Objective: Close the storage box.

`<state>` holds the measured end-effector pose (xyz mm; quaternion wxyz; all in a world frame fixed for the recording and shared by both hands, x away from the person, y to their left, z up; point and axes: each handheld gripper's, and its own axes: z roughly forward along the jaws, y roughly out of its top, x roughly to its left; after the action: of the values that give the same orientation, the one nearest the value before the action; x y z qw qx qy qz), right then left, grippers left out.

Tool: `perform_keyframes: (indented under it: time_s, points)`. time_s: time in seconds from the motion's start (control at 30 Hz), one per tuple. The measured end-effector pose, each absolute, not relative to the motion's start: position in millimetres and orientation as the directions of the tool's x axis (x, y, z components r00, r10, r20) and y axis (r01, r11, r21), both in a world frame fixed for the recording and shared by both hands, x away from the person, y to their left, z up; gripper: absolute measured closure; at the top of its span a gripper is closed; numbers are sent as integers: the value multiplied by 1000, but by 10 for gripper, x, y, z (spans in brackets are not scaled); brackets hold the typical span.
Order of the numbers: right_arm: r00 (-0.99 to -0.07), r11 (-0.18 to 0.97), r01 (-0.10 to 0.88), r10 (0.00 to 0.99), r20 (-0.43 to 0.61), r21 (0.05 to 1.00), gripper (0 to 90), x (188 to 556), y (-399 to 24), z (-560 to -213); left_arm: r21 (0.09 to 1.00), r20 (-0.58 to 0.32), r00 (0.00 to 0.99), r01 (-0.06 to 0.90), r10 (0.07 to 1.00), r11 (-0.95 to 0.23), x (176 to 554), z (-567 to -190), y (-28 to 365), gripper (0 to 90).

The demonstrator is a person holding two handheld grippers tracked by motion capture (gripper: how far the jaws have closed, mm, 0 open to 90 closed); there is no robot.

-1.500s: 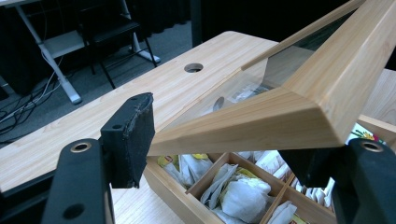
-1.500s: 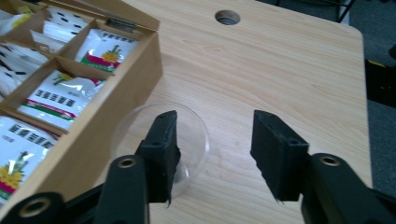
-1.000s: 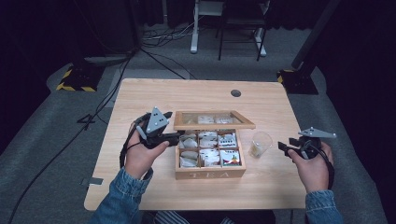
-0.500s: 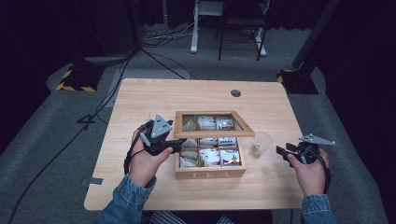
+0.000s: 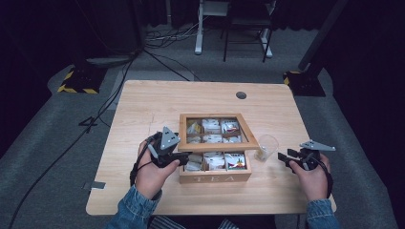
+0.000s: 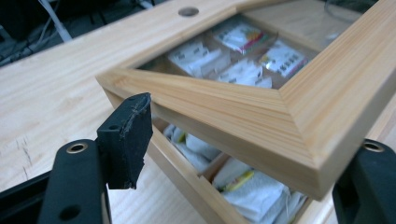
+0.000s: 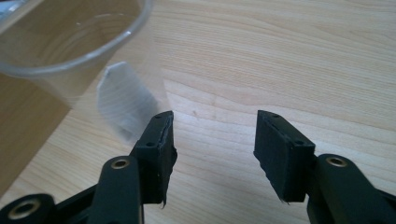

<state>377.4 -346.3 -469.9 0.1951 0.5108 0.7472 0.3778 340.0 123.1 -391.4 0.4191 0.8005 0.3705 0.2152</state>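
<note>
Your left gripper [image 5: 173, 153] holds the lid [image 5: 218, 145] of the tea box [image 5: 215, 176] by its near left corner, the jaws set narrow across the frame; in the left gripper view that corner [image 6: 299, 135] sits between the pads, though whether both pads press firmly you cannot tell from it. The lid hangs half lowered, tilted over the tea bags [image 5: 214, 160], with its far edge hinged at the back of the box. Your right gripper [image 5: 290, 157] rests on the table [image 5: 143, 109] just beside the cup [image 5: 266, 147], jaws about half apart and gripping nothing; the right gripper view shows bare wood between the pads [image 7: 161, 140] and the cup [image 7: 70, 51] off to their left. The risk is the corner hold: wood on a thin edge can slip, and the lid would likely slam. A bag standing proud could also catch under the frame and be crushed. Any sideways sweep by the right gripper could tip the light cup.
</note>
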Motion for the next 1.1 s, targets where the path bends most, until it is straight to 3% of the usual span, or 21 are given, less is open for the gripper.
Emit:
perform_keyframes:
  time_s: [0.4, 0.63, 1.1]
  points:
    - [-401, 239, 627, 915, 45, 741, 444, 3857, -3501, -4859, 808, 42, 637, 432, 770, -401, 3348, -3984, 1229, 317]
    - [-405, 240, 634, 913, 52, 735, 443, 3909, -3467, -4889, 775, 3, 622, 493, 783, -394, 3322, -4036, 1262, 315]
    - [-394, 212, 636, 916, 76, 742, 450, 3980, -3477, -4878, 731, 18, 644, 513, 765, -450, 3279, -4134, 1260, 352]
